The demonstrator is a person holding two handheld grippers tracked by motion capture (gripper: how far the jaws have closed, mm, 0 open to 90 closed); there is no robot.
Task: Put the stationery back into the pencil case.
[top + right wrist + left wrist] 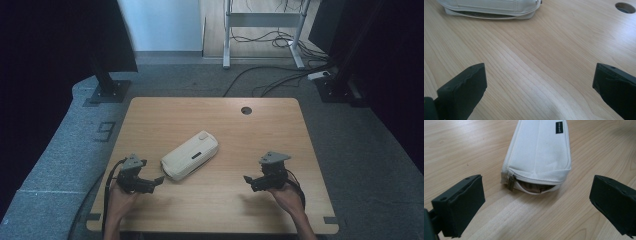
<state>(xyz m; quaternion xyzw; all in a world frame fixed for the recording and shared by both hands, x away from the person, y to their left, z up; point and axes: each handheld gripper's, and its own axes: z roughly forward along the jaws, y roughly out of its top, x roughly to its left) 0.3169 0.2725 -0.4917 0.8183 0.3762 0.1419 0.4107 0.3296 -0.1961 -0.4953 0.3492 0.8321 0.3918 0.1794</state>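
A white zip pouch [539,152] lies mid-table [280,130], its zipper partly undone, something brownish inside that I cannot identify. The left gripper [536,202] faces its open end, jaws wide. The right gripper [539,87] hovers well apart, jaws wide.

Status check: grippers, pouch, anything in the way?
Left gripper open, close at white zip pouch. Right gripper open, off to the side. Zip part open. Table path clear.

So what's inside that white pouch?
The white pouch is partly unzipped. Through the gap something brownish shows, too dark to name. Everything else inside is covered.
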